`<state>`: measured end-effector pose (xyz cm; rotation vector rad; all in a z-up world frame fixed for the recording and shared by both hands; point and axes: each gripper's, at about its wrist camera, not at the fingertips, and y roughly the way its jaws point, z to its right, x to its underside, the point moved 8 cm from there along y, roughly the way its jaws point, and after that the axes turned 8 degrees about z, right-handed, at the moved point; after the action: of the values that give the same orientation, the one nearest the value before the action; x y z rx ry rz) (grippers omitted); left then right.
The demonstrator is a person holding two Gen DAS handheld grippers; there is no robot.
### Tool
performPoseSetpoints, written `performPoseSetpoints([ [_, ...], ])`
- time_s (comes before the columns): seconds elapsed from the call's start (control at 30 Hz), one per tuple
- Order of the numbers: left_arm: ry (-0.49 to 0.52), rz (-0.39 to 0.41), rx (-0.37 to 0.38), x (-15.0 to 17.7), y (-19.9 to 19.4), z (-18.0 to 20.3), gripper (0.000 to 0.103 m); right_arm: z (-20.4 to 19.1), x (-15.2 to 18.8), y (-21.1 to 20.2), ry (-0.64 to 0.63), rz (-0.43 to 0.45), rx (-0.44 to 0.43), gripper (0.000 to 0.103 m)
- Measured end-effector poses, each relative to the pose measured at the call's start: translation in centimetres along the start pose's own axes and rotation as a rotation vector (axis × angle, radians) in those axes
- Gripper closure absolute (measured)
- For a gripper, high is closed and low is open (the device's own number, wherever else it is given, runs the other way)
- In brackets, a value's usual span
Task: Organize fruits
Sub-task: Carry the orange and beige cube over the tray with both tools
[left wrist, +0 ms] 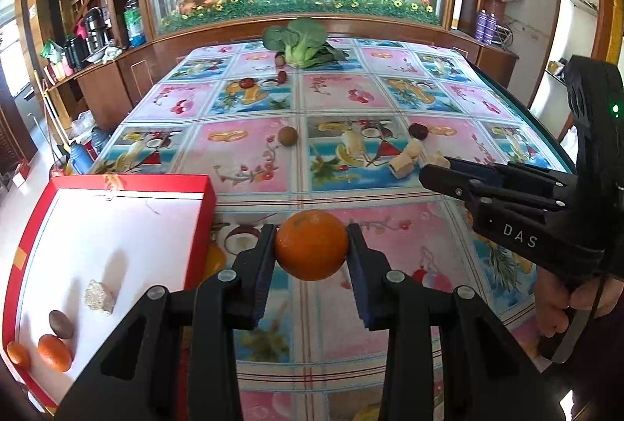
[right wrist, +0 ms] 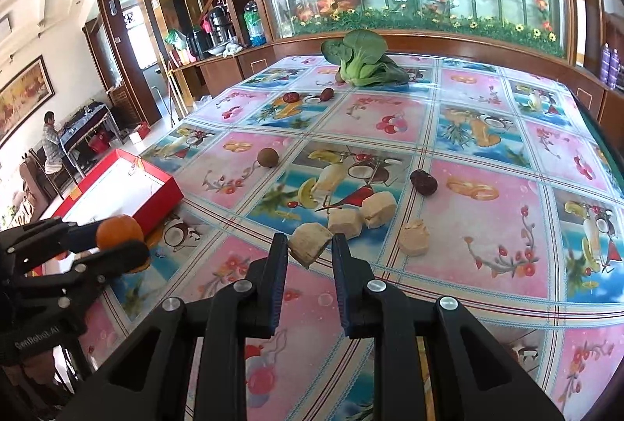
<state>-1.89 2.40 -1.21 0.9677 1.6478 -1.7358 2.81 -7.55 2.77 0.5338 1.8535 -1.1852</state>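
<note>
My left gripper (left wrist: pixel 311 243) is shut on an orange (left wrist: pixel 311 244) and holds it above the table, just right of a red box (left wrist: pixel 197 226). The box holds two oranges (left wrist: pixel 54 352), a brown kiwi (left wrist: pixel 61 324) and a pale chunk (left wrist: pixel 100 296). My right gripper (right wrist: pixel 310 243) has its jaws closed on a beige chunk (right wrist: pixel 309 247) on the table. More beige chunks (right wrist: pixel 378 208) lie beside it. A brown kiwi (right wrist: pixel 268 157) and a dark red fruit (right wrist: pixel 423 181) lie farther out.
A green bok choy (right wrist: pixel 360 60) lies at the far side of the table with small dark fruits (right wrist: pixel 290 97) near it. The table carries a fruit-print cloth (right wrist: pixel 487 245). A glass cabinet with artificial flowers stands behind. Shelves with flasks stand at the left.
</note>
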Motion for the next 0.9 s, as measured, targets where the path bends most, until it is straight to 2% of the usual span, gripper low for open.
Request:
performPoseSetpoints([
  [0.6,-0.072,0.014,-0.006,0.9,-1.1,-3.1,0.065,0.7,0.2,0.4,0.002,0.014,0.073,0.082],
  [0.9,-0.102,0.032,-0.003,1.3,-2.5,-4.8,0.065,1.8,0.1,0.6,0.066,0.014,0.099,0.082],
])
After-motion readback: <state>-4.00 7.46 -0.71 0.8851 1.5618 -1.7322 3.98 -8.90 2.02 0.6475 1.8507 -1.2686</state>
